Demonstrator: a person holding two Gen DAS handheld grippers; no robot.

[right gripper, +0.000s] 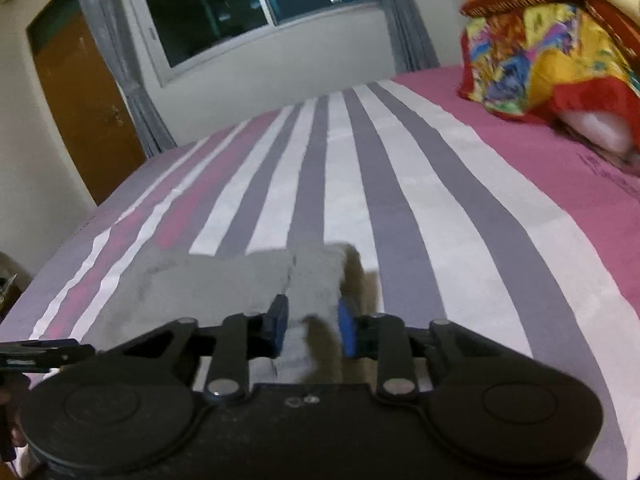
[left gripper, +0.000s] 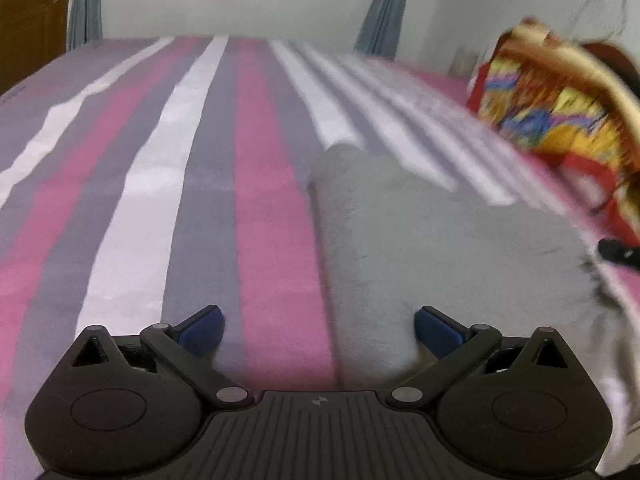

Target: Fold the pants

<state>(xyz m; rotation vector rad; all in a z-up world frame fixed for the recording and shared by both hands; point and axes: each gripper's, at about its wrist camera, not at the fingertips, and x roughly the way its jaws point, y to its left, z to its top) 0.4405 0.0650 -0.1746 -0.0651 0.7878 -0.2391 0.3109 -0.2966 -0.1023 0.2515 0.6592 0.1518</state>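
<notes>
Lying on the striped bed (left gripper: 208,184), the grey pants (left gripper: 432,240) look soft, light and floppy. Left tool (left gripper: 318,330) gapes wide over their edge; right tool (right gripper: 313,330) pinches a thick folded corner, a sound hold.

We see our left gripper (left gripper: 318,330) spread wide above the striped bedsheet (left gripper: 160,184), its right fingertip (left gripper: 434,330) against the grey pants (left gripper: 432,240).

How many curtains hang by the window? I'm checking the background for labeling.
2. One curtain hangs left of the window, beside the wooden door; the other hangs right of it. More may lie outside the view.
</notes>
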